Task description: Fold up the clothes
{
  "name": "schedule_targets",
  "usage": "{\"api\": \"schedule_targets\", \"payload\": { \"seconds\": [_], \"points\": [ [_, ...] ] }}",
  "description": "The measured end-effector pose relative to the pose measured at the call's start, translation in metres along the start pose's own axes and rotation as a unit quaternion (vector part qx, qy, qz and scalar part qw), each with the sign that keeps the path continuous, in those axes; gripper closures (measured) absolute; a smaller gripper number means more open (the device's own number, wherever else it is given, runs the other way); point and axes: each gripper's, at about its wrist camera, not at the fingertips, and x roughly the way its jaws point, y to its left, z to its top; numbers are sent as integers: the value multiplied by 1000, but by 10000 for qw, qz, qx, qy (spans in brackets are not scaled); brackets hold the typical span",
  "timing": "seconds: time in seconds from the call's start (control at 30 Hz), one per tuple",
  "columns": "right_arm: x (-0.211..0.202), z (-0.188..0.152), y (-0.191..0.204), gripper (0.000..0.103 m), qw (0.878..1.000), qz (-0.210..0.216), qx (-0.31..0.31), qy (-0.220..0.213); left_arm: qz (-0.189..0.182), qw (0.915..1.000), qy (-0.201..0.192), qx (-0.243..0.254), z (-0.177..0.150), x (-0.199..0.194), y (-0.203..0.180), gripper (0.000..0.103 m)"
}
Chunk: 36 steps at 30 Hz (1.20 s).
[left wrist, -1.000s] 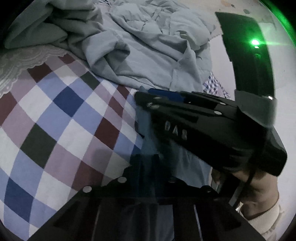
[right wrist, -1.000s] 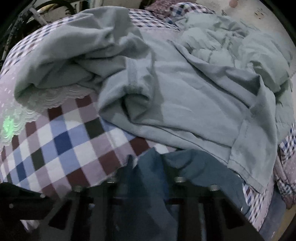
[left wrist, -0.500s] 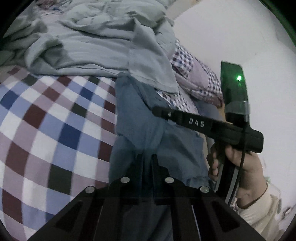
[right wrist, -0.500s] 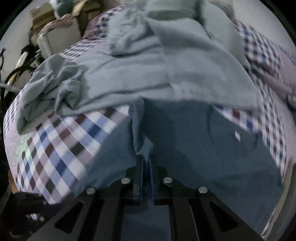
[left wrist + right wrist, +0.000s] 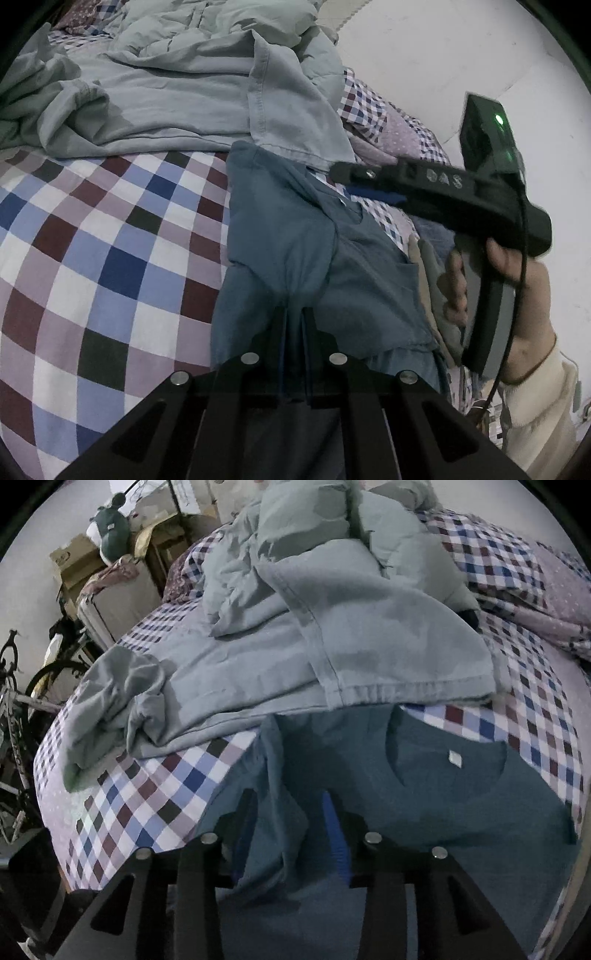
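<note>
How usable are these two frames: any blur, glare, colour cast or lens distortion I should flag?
Left wrist view: dim and bluish, strong fisheye curving of the checked bedsheet; the right gripper is slightly motion-blurred, its green LED flares; the white wall is near blown out. Right wrist view: equally dim, the blue T-shirt is murky, a faint green patch lies on the sheet at lower left; no strong blur.

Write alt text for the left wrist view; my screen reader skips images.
The left tongs pinch a blue T-shirt lying on a checked bedsheet. The right tongs, in a person's hand, hover over its far edge; a pale grey garment lies behind.
</note>
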Motion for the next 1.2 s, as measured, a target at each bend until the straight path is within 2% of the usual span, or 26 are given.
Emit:
{"api": "schedule_targets", "payload": {
  "seconds": [0.17,0.3,0.37,0.4,0.43,0.6,0.8,1.03,1.2],
  "points": [
    [36,23,16,62,9985,-117,-346,399,-10,10000,-14,-31,0,-2,1,97],
    [60,33,19,63,9969,16,-361,702,-14,9999,-54,-129,2,-5,5,97],
    [70,37,19,81,9957,146,-351,850,-20,9997,-134,-218,5,-10,9,97],
    [71,38,22,99,9953,115,-419,862,-23,9995,-184,-271,7,-12,12,97],
    [72,39,24,101,9950,69,-497,864,-27,9992,-233,-324,8,-15,15,97],
    [64,51,39,103,9956,52,-711,606,-140,9958,-418,-801,14,-27,36,98],
    [66,75,62,103,9955,6,-885,350,-59,9929,-591,-1032,16,-39,53,99],
    [103,93,101,103,9915,-145,-1230,408,67,9880,-819,-1309,18,-49,73,100],
    [127,94,116,102,9893,-391,-1341,421,147,9865,-784,-1428,17,-50,81,100]
  ]
}}
